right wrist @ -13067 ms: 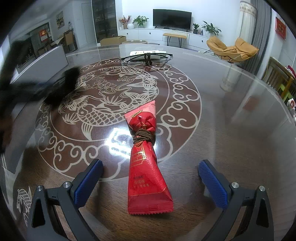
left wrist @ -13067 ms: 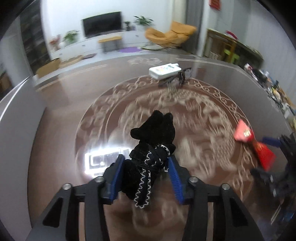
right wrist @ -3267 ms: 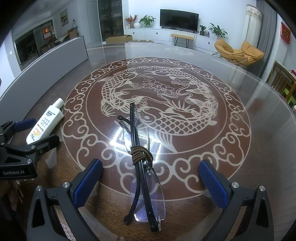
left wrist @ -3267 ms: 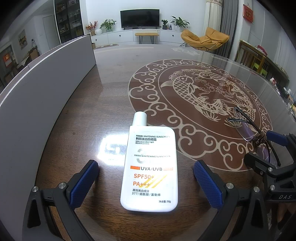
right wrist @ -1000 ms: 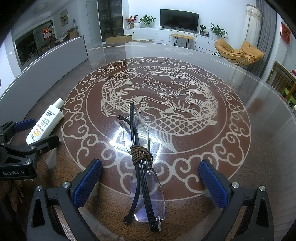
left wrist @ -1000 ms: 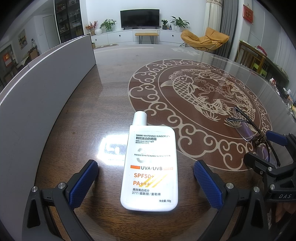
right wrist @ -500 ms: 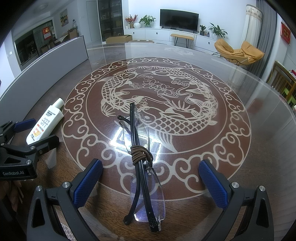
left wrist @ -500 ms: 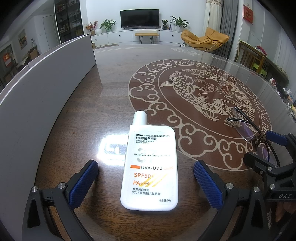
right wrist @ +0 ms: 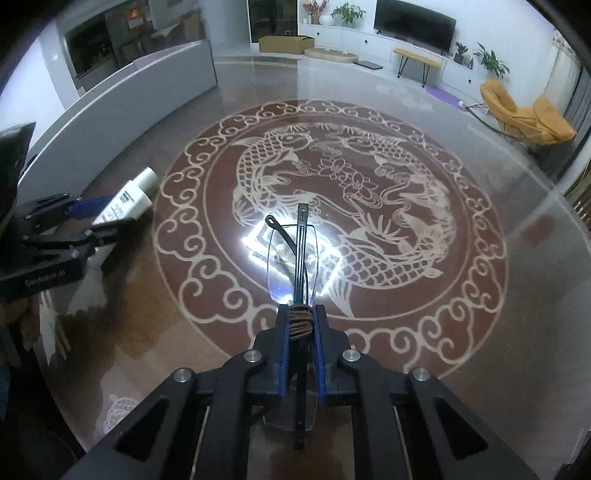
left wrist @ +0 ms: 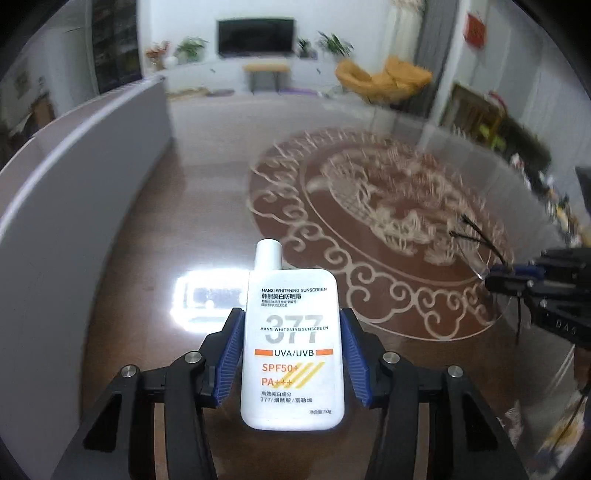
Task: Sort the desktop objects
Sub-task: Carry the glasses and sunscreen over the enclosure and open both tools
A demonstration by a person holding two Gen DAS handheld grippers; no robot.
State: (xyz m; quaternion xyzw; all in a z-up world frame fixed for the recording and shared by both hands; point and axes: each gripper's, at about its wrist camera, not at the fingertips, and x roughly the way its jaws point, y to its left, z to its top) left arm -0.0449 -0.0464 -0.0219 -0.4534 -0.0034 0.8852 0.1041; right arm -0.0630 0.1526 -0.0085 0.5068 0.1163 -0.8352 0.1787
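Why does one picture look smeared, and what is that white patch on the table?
Left wrist view: the table pattern is motion-blurred, while the sunscreen bottle stays sharp. Right wrist view: sharp throughout; the white patch is lamp glare under the glasses. Both views curve straight edges.

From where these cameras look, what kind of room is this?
Most likely a home living room: a black flat-screen television on a white cabinet, a mustard-yellow lounge chair, and potted green plants beyond the glossy brown carp-patterned table.
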